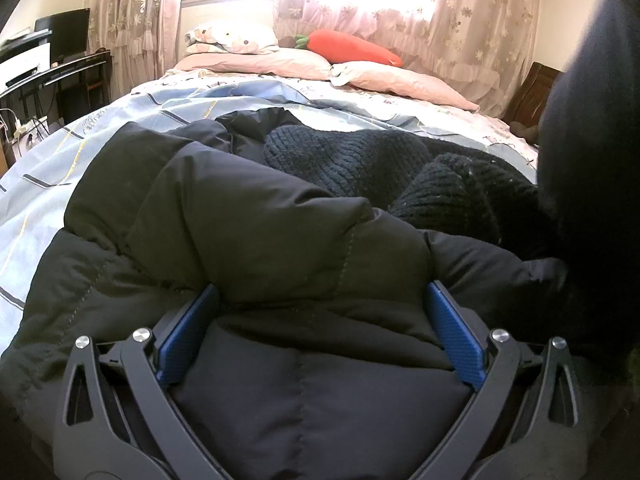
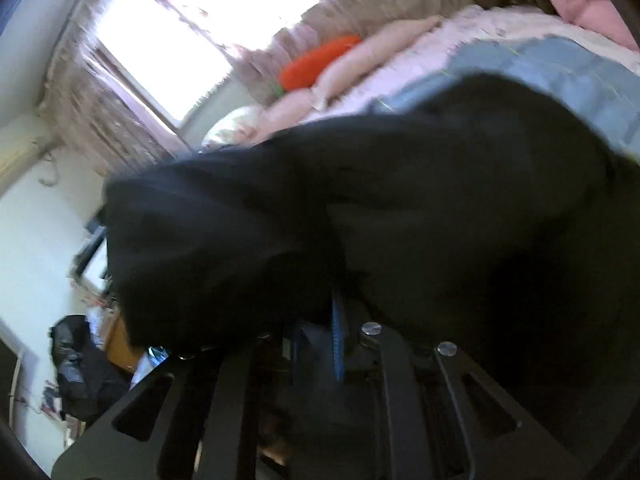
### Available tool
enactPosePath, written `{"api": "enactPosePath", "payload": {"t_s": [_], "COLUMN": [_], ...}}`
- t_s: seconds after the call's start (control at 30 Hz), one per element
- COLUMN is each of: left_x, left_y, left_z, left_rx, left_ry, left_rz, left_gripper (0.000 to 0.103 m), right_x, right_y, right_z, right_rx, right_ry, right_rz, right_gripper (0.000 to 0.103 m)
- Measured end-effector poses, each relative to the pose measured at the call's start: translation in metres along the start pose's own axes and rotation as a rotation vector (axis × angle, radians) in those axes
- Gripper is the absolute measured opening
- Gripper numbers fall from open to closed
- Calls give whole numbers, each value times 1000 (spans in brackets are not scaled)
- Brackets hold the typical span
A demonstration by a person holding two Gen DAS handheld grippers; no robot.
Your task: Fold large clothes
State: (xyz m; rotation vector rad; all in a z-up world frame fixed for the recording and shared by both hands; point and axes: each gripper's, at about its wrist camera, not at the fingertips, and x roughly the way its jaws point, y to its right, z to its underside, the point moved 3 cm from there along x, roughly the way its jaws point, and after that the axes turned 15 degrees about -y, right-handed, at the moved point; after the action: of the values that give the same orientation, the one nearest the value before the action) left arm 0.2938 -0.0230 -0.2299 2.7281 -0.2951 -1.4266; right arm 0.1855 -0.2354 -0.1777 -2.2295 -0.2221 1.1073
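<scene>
A black quilted puffer jacket (image 1: 248, 232) lies bunched on the bed, with a dark knitted lining or garment (image 1: 360, 160) showing at its far side. My left gripper (image 1: 320, 296) is wide open, its blue pads (image 1: 188, 332) either side of a thick fold of the jacket. In the tilted, blurred right wrist view, my right gripper (image 2: 336, 300) is shut on black jacket fabric (image 2: 360, 200), which is lifted and fills most of the view. That raised fabric also hangs at the right edge of the left wrist view (image 1: 592, 160).
The bed has a blue striped and floral cover (image 1: 120, 112), pink pillows (image 1: 280, 60) and an orange carrot plush (image 1: 352, 46) by the curtained window. A desk with a monitor (image 1: 64, 36) stands at left. A wooden chair (image 1: 532, 96) is at right.
</scene>
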Motion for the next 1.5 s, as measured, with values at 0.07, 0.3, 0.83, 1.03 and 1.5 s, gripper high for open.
{"api": "enactPosePath", "payload": {"t_s": [0.07, 0.3, 0.83, 1.03, 1.5], "left_x": [0, 0, 0, -2, -239], "left_y": [0, 0, -1, -3, 74], "left_z": [1, 1, -1, -6, -81], "left_rx": [0, -2, -7, -20, -10], "left_ry": [0, 0, 3, -1, 409], "left_rz": [-1, 1, 23, 38, 148], "left_gripper": [101, 101, 101, 101, 101], "right_x": [-5, -49, -29, 30, 26], "right_y": [-1, -54, 95, 126, 154], "right_z": [-1, -7, -143, -93, -88], "right_rx": [4, -299, 127, 59, 131], "right_ry": [-13, -374, 117, 61, 75], "right_rz": [-3, 146, 643, 659, 491], "right_gripper": [18, 82, 102, 102, 102]}}
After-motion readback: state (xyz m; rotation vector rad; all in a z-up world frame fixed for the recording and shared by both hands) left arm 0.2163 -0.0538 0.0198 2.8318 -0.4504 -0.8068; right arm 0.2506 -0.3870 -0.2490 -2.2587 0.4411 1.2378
